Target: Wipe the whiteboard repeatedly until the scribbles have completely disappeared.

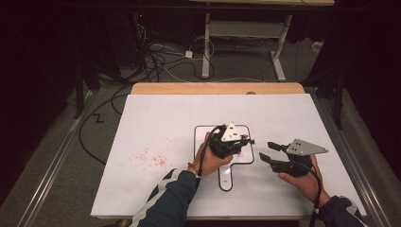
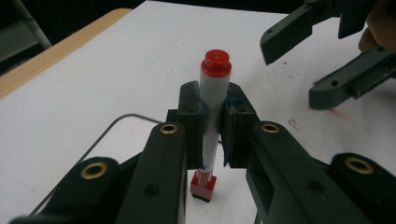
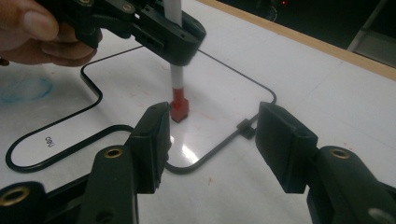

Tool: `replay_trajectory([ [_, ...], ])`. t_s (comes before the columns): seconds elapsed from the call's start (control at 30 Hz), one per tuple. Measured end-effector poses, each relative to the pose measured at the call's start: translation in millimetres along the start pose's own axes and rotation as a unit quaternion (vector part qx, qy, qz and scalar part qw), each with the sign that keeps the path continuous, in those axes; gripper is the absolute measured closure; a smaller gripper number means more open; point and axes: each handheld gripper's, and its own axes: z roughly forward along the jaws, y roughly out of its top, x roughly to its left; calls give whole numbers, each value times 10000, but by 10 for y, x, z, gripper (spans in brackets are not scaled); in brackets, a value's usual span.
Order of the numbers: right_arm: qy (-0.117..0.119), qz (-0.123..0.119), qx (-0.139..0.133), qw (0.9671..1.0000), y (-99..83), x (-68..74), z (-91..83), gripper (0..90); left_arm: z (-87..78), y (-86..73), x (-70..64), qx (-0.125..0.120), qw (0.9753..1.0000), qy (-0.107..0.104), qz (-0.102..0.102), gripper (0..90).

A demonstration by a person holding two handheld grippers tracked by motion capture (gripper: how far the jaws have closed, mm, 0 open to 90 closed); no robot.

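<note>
A white marker [image 2: 214, 88] with a red top [image 2: 215, 62] stands upright, its red lower end [image 3: 179, 107] down on a small black-rimmed whiteboard [image 1: 208, 130]. My left gripper [image 2: 215, 107] is shut on the marker's barrel, held over the board [image 3: 219, 79] in the high view as well [image 1: 246, 141]. My right gripper [image 3: 212, 135] is open and empty, its jaws just short of the marker's lower end. In the high view it [image 1: 267, 151] sits right of the board, pointing left.
The board's handle [image 1: 225, 179] points toward the person. Red smudges [image 1: 151, 158] mark the white table left of the board. A blue scribble [image 3: 25, 88] shows on the table. A wooden strip [image 1: 217, 88] runs along the far edge.
</note>
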Motion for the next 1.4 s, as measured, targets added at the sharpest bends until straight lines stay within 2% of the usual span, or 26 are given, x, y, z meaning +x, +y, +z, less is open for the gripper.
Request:
replay_trajectory([
  [0.13, 23, -19, 24, 10000, -6, 15, 12, 464, 87, 24, 54, -66, 9998, 153, -57, 781],
  [0.2, 39, -19, 7, 10000, -6, 13, 13, 465, 124, 37, 109, -95, 9997, 135, -192, 781],
  [0.27, 41, -18, 2, 10000, -6, 10, 17, 465, 172, 61, 131, -105, 9996, 142, -213, 781],
  [0.5, 73, 0, -7, 10000, -11, 3, 20, 464, 268, 143, 98, -1, 9999, 93, -94, 781],
  [0.7, 69, 35, -12, 10000, -9, -6, 9, 464, 57, 74, 174, 203, 9993, 11, -309, 781],
  [0.8, 75, 54, -18, 10000, -4, -8, 7, 464, -106, 0, 201, 302, 9992, 28, -266, 781],
  [0.87, 68, 71, -18, 10000, -1, -11, 11, 464, -212, -57, 233, 354, 9990, 117, -257, 782],
  [1.0, 79, 41, -31, 10000, 10, -4, 14, 463, -407, -190, 291, 335, 9987, 284, -252, 782],
  [1.07, 75, 40, -24, 10000, 12, -1, 16, 464, -447, -247, 339, 218, 9985, 294, -418, 782],
  [1.13, 71, 50, -10, 10000, 11, -3, 19, 463, -411, -262, 358, 75, 9979, 294, -573, 782],
  [1.4, 64, 75, -61, 9999, 8, -37, 2, 464, 24, -38, 151, -130, 9991, 202, -336, 782],
])
